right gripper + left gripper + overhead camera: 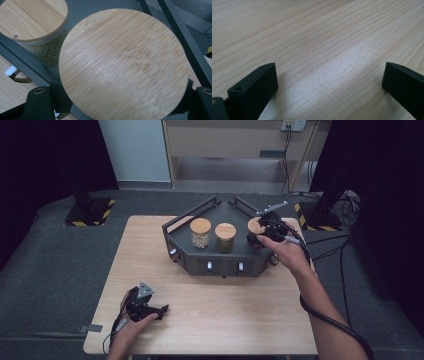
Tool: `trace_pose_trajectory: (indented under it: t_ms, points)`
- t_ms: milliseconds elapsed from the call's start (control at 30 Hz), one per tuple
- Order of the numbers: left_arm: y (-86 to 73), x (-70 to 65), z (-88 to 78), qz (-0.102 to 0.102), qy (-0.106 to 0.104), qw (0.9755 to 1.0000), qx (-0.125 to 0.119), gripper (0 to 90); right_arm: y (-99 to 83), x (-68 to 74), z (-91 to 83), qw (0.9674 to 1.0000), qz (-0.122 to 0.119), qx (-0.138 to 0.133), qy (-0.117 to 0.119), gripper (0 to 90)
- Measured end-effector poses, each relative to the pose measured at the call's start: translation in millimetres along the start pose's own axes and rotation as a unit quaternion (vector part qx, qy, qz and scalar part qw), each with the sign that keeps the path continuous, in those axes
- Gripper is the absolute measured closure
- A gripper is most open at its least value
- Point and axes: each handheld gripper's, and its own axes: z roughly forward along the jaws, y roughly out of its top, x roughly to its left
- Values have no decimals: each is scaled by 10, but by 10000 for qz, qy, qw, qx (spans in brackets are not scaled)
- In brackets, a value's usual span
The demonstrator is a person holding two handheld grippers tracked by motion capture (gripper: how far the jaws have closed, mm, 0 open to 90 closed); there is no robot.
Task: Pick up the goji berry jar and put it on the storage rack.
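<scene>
From where I stand, the dark grey angular metal rack (220, 255) with its row of small knobs sits toward the far side of the pale wooden worktop (210, 315), and everything of interest is happening at its right end. Three glass jars with round bamboo lids stand in it. The right-hand jar (123, 65) is the one in hand: the right gripper (265, 231) has its jaws closed around the jar just under the lid, one on each side, and in the right gripper view the lid nearly hides them. The middle jar of green beans (225, 238) stands just beside it, and the jar of pale beans (200, 233) is at the rack's left end.

The left gripper (150, 307) rests on the worktop well in front of the rack, jaws spread wide with nothing between them.

I'd judge this to be the seating or lifting of the right-hand jar at its slot; which of the two I cannot tell. Either way the next move calls for a straight vertical path, keeping the jar clear of the rack's rail and the neighbouring jar.
</scene>
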Motion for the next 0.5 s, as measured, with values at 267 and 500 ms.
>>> trace_pose_trajectory:
  t_ms: [267, 500]
  points:
    - [3, 2, -1, 11, 0, 10000, 9, 0, -33, -7, 77, 10000, 68, -15, 31, 260]
    - [3, 2, -1, 11, 0, 10000, 10, 0, -51, -8, 149, 9999, 112, 1, 62, 260]
